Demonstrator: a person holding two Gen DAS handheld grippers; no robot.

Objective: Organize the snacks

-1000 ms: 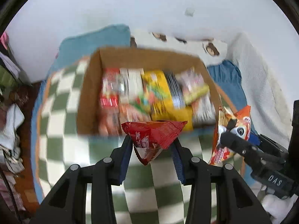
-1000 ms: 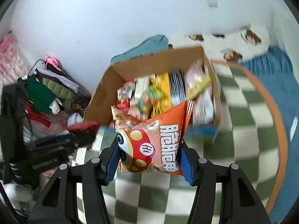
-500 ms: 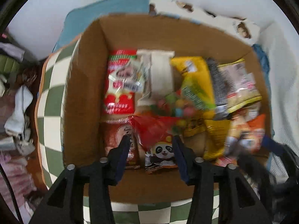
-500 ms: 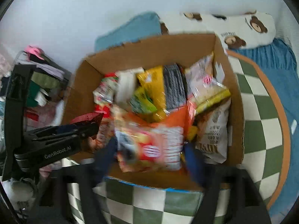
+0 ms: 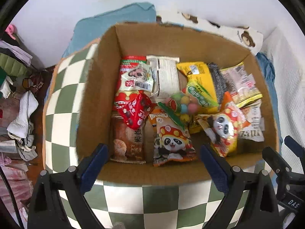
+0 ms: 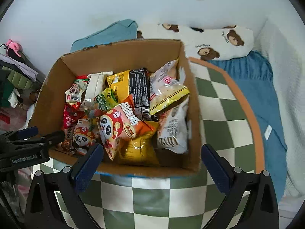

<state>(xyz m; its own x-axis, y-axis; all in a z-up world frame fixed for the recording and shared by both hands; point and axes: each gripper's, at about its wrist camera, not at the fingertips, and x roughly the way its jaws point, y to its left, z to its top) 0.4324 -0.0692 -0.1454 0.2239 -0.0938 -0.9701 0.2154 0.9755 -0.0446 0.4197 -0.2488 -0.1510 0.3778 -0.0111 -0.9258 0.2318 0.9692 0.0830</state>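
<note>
Snacks all piled in cardboard box (image 5: pixel 95 99) | both hand-held grippers, left (image 5: pixel 152 162) and right (image 6: pixel 152 160), spread empty at box's near wall | red packet (image 5: pixel 134 112) and panda bag (image 6: pixel 118 126) lie loose on top, so probably just dropped

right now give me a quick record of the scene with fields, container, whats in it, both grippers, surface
container: cardboard box, open top
contents: many snack packets, among them an orange panda bag, a small red packet, a yellow pack
left hand-held gripper: open, empty, at the box's near edge
right hand-held gripper: open, empty, at the box's near edge
surface: green and white checkered cushion
backdrop: bear-print pillow
</note>
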